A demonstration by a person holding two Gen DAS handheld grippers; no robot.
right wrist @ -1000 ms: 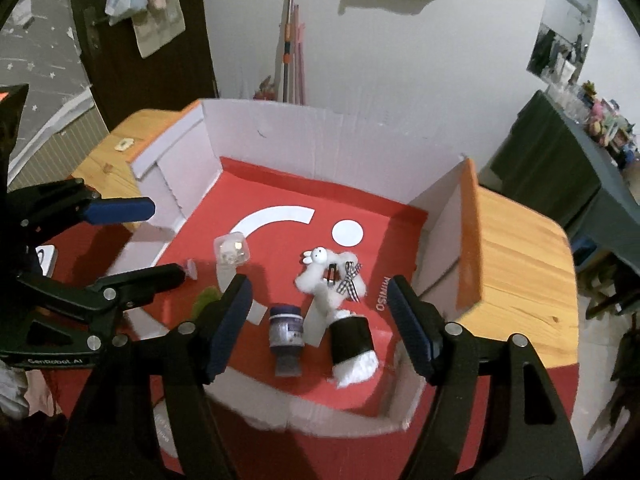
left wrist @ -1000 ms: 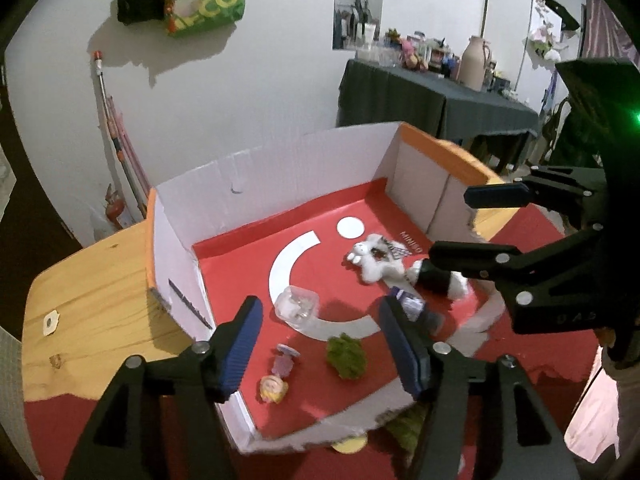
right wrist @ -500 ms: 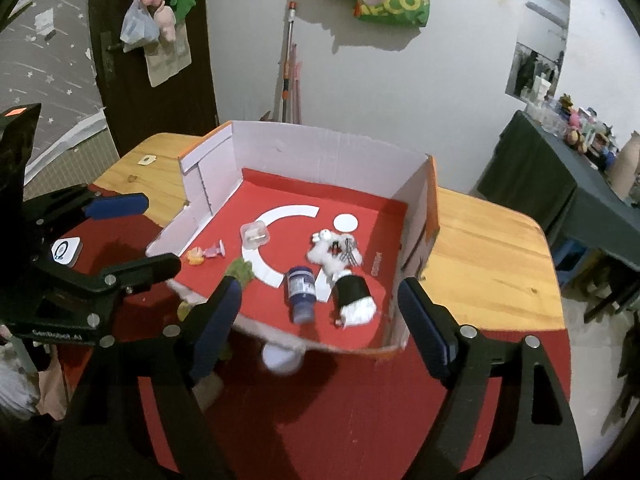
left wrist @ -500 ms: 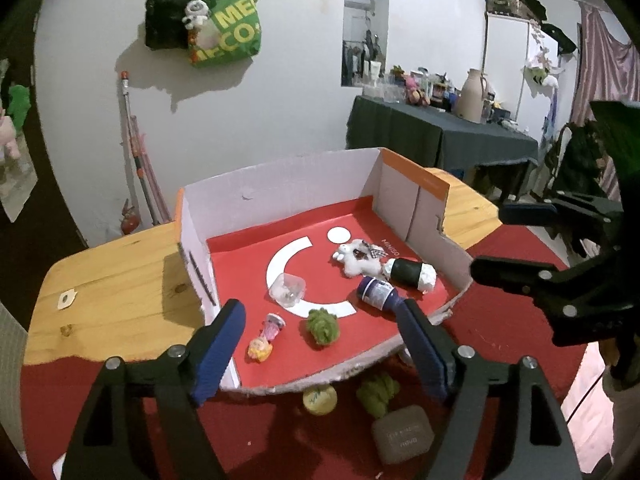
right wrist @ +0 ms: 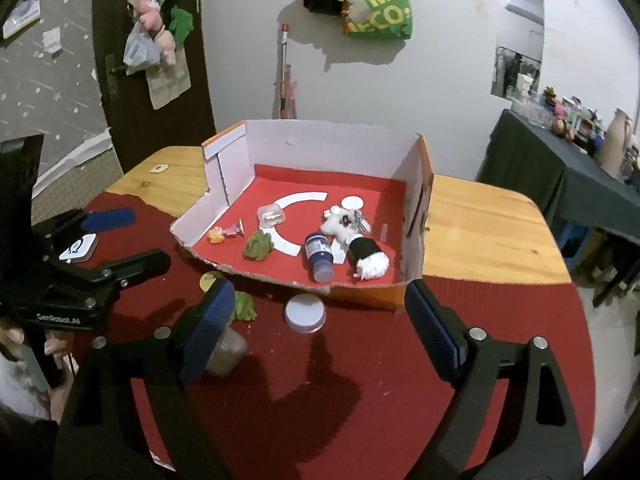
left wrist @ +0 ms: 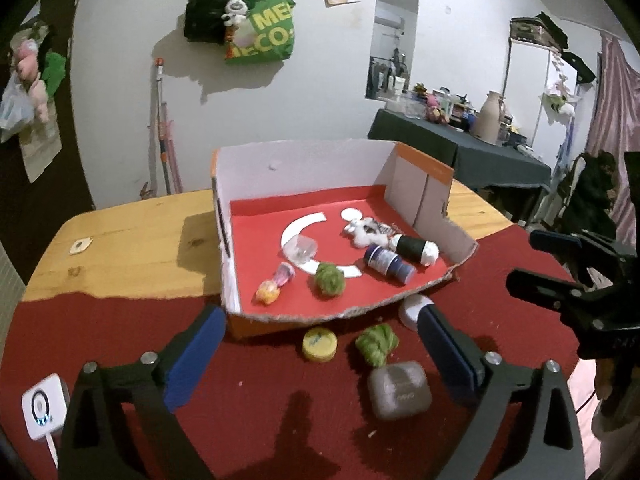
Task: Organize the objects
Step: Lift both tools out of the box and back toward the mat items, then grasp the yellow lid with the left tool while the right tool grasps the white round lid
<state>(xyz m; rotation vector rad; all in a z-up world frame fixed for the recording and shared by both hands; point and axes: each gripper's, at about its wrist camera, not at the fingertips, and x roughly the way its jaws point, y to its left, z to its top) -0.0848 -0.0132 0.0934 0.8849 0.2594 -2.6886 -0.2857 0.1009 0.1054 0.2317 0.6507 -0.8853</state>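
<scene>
An open cardboard box (left wrist: pixel 304 158) (right wrist: pixel 320 140) with a red floor holds a blue bottle (left wrist: pixel 388 263) (right wrist: pixel 319 258), a white plush toy (left wrist: pixel 366 232) (right wrist: pixel 344 224), a black-and-white roll (left wrist: pixel 414 246) (right wrist: pixel 368 258), a green pom (left wrist: pixel 329 279) (right wrist: pixel 259 245), a clear cup (left wrist: pixel 302 249) and a small pink-yellow toy (left wrist: pixel 274 284). In front of the box lie a yellow lid (left wrist: pixel 319 344), a green plush (left wrist: pixel 376 343), a grey case (left wrist: pixel 400 389) and a white lid (right wrist: pixel 305 313). My left gripper (left wrist: pixel 316 356) and right gripper (right wrist: pixel 320 328) are both open and empty, held back from the box.
The box stands on a wooden table (left wrist: pixel 132 240) partly covered by a red cloth (right wrist: pixel 360 380). A white device (left wrist: pixel 42 404) lies at the left on the cloth. A dark-clothed table (left wrist: pixel 460 148) with clutter stands behind at the right.
Both grippers have pulled back and up from the box. The blue bottle now lies inside the box. Objects on the cloth in front of the box have come into view.
</scene>
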